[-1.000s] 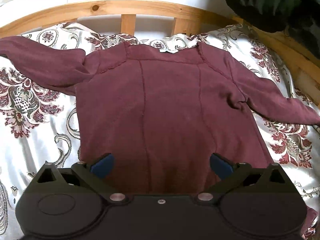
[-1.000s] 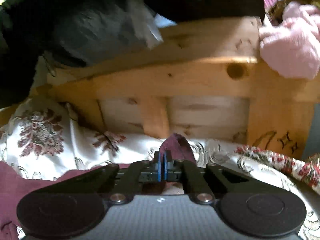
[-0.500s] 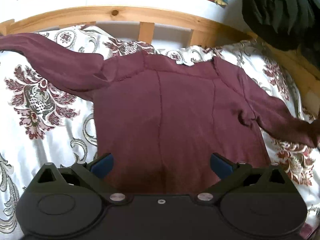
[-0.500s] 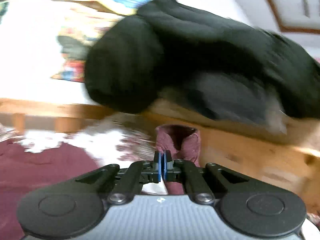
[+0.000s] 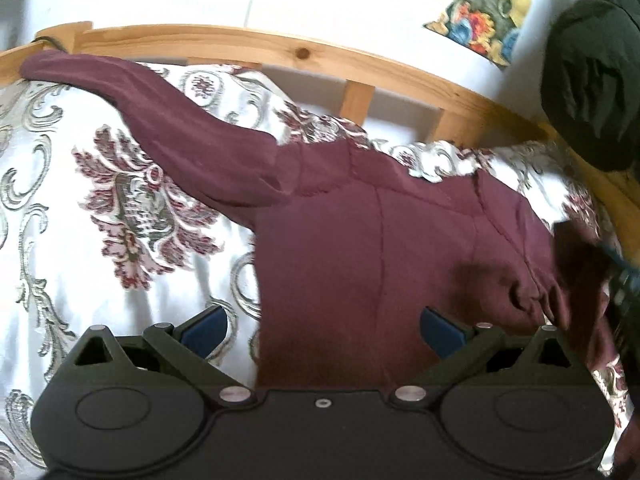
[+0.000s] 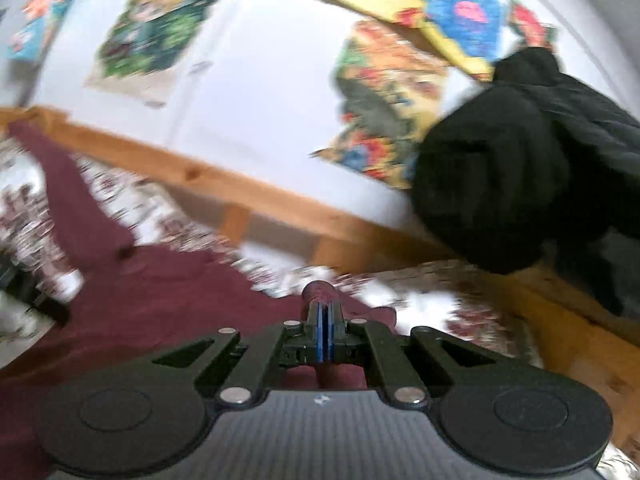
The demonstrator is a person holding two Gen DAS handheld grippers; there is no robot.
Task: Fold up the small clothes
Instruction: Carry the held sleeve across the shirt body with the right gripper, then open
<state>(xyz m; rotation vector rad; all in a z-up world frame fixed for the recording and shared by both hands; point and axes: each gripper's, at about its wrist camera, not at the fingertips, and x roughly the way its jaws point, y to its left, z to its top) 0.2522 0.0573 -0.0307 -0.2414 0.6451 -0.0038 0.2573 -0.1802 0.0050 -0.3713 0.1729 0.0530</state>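
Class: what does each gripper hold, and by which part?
The right gripper pinches the maroon top by its sleeve cuff. The left gripper is open, holding nothing.

Probably a bedroom (wooden bed frame, bedspread).

The right hand-held gripper, black with blue pads, has its jaws pressed together on a fold of the maroon long-sleeved fabric top; a rounded bit of cloth pokes up just past the fingertips. The rest of the top spreads to the left over the white bedspread with dark red floral print, one sleeve reaching up toward the pale wooden bed frame. A bulky black garment hangs over the frame at the right. Colourful pictures are stuck on the white wall. The view is blurred.
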